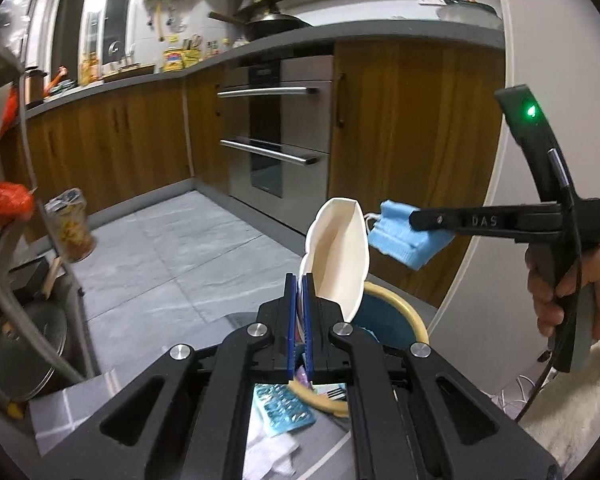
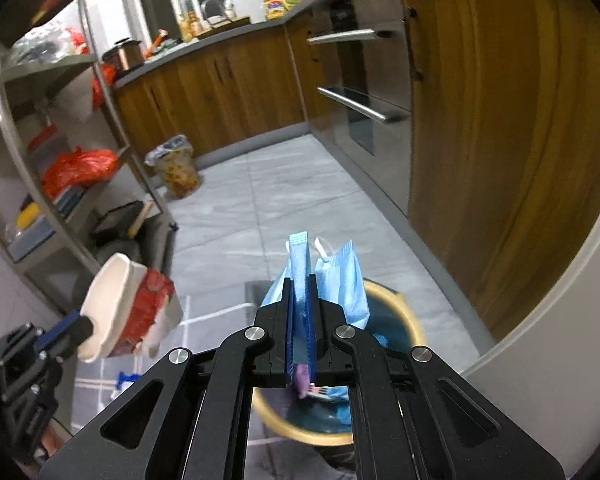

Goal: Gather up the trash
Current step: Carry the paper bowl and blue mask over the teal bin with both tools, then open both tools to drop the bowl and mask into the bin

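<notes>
My left gripper is shut on the rim of a crushed white paper cup, held above a blue trash bin with a yellow rim. In the right wrist view the cup shows a red printed side at lower left. My right gripper is shut on a blue face mask above the same bin. In the left wrist view the right gripper holds the mask just right of the cup.
Blister packs and white tissue lie on the floor by the bin. A lined waste bin stands by a metal shelf rack. Wooden cabinets and a steel oven line the grey tiled floor.
</notes>
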Action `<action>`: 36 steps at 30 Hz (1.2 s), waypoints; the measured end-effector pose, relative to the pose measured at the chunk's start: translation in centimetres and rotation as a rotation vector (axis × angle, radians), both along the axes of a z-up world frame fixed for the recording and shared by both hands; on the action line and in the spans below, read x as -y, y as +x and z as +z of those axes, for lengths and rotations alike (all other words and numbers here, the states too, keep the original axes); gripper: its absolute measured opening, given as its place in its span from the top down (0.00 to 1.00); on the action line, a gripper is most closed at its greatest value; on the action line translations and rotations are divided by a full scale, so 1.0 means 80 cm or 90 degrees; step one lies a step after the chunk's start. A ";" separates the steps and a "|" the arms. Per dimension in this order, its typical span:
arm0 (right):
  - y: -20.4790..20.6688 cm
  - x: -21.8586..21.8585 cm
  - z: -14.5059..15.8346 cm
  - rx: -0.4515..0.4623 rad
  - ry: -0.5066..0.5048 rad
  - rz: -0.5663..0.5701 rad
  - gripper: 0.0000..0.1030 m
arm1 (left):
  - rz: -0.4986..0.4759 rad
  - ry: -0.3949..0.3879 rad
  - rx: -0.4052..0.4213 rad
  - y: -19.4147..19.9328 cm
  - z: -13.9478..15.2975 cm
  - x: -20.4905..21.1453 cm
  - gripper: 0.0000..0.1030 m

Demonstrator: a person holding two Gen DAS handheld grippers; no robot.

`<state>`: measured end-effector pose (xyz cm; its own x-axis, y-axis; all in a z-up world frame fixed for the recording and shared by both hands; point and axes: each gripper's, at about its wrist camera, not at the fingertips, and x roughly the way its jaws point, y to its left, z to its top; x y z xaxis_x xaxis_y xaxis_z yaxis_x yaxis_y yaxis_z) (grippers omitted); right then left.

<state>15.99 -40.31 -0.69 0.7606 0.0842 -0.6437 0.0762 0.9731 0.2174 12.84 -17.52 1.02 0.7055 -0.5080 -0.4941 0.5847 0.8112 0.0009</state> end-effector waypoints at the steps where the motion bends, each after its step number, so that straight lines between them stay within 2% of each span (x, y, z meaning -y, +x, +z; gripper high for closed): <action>1: 0.004 0.009 -0.008 -0.008 0.020 -0.005 0.94 | -0.004 -0.003 -0.006 0.004 -0.005 0.005 0.97; 3: 0.013 0.024 -0.028 -0.034 0.055 -0.017 0.94 | -0.007 -0.009 -0.026 0.013 -0.019 0.012 0.97; 6: 0.024 0.033 -0.051 -0.065 0.056 -0.027 0.94 | -0.005 -0.014 -0.070 0.030 -0.049 0.027 0.97; 14: 0.055 0.047 -0.111 -0.138 0.061 -0.055 0.94 | -0.019 0.056 -0.121 0.050 -0.121 0.072 0.97; 21: 0.082 0.040 -0.139 -0.182 0.079 -0.052 0.94 | -0.034 0.084 -0.135 0.064 -0.152 0.084 0.97; 27: 0.097 0.044 -0.153 -0.206 0.094 -0.071 0.94 | -0.039 0.097 -0.145 0.076 -0.170 0.088 0.97; 32: 0.104 0.049 -0.171 -0.250 0.105 -0.092 0.94 | -0.029 0.115 -0.163 0.089 -0.191 0.091 0.97; 36: 0.103 0.050 -0.173 -0.251 0.101 -0.099 0.94 | -0.029 0.119 -0.173 0.096 -0.202 0.093 0.97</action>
